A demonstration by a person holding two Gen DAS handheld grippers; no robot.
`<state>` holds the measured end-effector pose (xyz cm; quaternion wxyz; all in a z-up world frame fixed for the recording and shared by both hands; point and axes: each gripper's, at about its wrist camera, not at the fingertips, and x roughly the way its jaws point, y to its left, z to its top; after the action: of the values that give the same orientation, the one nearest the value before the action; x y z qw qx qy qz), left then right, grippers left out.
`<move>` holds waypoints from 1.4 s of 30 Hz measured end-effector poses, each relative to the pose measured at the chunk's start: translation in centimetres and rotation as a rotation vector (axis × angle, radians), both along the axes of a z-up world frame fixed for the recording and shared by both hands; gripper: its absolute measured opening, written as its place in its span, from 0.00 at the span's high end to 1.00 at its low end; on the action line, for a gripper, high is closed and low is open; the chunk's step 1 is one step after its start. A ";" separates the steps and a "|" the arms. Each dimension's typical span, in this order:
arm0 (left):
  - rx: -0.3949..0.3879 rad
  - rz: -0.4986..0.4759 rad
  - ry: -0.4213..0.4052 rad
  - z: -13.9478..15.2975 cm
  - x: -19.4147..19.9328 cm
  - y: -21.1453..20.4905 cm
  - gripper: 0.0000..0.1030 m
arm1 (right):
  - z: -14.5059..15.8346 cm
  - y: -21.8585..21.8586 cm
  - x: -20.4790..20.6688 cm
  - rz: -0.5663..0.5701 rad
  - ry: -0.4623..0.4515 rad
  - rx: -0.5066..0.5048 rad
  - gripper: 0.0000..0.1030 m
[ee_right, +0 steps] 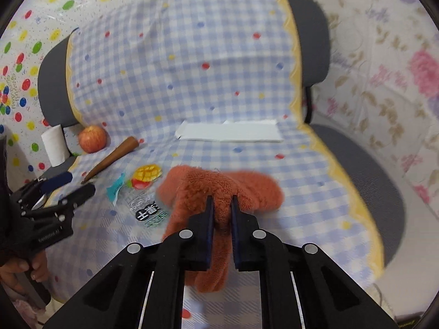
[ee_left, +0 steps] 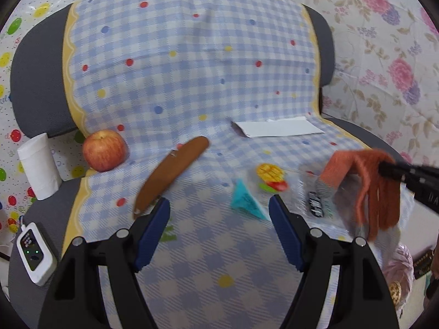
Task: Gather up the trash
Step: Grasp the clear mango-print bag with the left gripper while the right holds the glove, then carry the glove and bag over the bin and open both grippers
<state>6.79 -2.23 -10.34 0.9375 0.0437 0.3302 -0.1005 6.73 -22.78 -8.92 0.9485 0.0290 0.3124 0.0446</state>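
A grey chair (ee_right: 365, 170) draped in a blue-checked, dotted cloth (ee_right: 192, 68) fills both views. At lower centre, the right gripper (ee_right: 221, 205) pinches a fuzzy rust-orange cloth (ee_right: 247, 189) beside a clear printed snack wrapper (ee_right: 145, 205); the left gripper (ee_left: 219, 208) hovers with jaws spread wide.

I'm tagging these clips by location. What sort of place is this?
Probably a home room, staged for recording: a grey office chair draped with a checked cloth, with floral sheeting hung behind it. An apple and a toilet-paper roll fit a household.
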 end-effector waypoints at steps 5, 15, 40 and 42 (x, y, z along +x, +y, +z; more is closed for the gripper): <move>0.022 -0.066 0.010 -0.4 0.0 -2.5 0.23 | 1.0 -1.5 -1.9 -0.063 -0.042 -0.070 0.88; 0.042 -0.096 0.117 -2.0 4.4 -4.5 0.19 | -0.5 -4.2 -2.6 -0.101 -0.014 -0.018 0.88; -0.130 -0.204 -0.005 3.2 -1.4 -5.0 1.00 | 0.8 -5.6 -6.5 -0.125 -0.032 -0.029 0.88; -0.145 -0.216 -0.049 4.4 -2.5 -5.3 1.00 | 1.1 -5.9 -7.6 -0.139 -0.038 -0.041 0.88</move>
<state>4.30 -7.51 -5.95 0.9297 0.0132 0.2926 -0.2233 -0.90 -28.69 -7.77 0.9554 0.0303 0.2926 -0.0270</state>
